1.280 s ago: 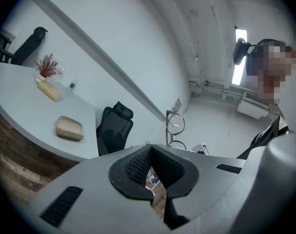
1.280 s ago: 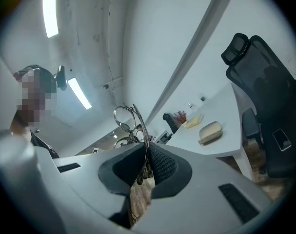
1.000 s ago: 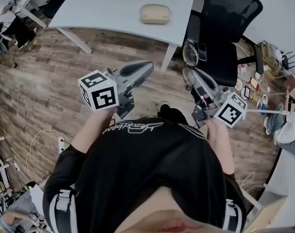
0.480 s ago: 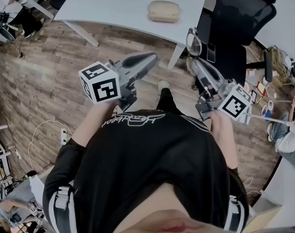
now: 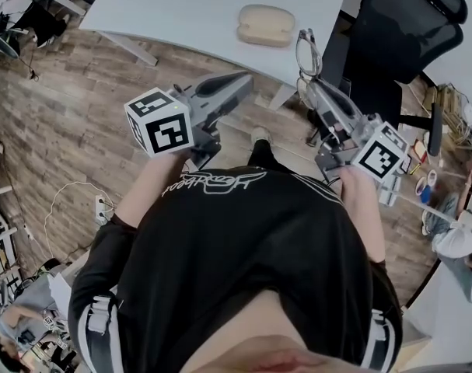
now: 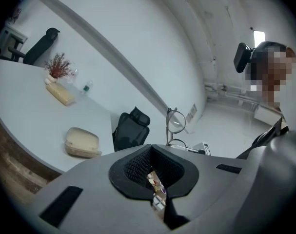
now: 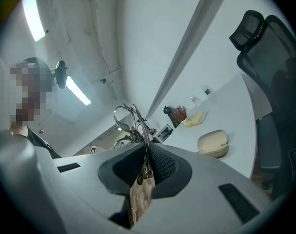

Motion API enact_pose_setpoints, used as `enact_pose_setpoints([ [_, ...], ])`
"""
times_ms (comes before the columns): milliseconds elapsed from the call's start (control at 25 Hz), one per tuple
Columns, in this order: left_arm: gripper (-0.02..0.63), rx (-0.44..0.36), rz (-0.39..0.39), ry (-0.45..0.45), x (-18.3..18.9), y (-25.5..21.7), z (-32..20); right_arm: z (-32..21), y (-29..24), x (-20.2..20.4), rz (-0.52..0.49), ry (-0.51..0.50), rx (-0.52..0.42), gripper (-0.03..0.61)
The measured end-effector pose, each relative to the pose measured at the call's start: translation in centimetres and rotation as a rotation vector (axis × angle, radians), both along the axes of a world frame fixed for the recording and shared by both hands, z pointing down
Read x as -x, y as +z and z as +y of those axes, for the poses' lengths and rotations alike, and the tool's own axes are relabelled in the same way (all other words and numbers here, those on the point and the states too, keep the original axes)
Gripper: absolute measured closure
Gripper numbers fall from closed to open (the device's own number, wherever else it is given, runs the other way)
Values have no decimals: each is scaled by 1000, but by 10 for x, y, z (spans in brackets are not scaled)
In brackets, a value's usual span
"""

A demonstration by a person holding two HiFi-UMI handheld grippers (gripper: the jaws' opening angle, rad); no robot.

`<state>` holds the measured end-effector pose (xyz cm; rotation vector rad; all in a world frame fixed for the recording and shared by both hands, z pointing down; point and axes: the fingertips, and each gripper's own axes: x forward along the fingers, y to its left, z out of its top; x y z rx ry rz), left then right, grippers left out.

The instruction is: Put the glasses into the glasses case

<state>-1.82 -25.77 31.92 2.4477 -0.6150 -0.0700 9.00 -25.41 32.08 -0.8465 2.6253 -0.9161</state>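
Observation:
A beige glasses case [image 5: 265,23] lies shut on the white table [image 5: 181,6], near its front edge. It also shows as the case [image 6: 82,142] and the case [image 7: 213,143] in the gripper views. My right gripper [image 5: 309,90] is shut on the thin-rimmed glasses [image 5: 307,53], held upright by a folded temple just right of the case, at the table's edge. The glasses [image 7: 130,118] rise from the closed jaws of the right gripper [image 7: 144,177]. My left gripper [image 5: 243,80] is shut and empty, below and left of the case. From the left gripper [image 6: 155,191] I see the glasses [image 6: 176,123].
A black office chair [image 5: 399,29] stands right of the table. A table leg [image 5: 134,49] slants over the wooden floor. Small clutter [image 5: 422,177] lies on the floor at right, and a cable with a power strip [image 5: 99,208] at left. A plant [image 6: 57,65] stands far back on the table.
The person has stepped toward the table. Both grippers are closer to the case, and the held glasses have moved from in front of the chair to the table's edge beside the case.

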Motion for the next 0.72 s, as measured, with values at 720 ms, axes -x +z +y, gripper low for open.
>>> enact_pose_setpoints([
  [720,607,84,-33,-85,-21,24,-123,-142,23,-12,126,-98,8,551],
])
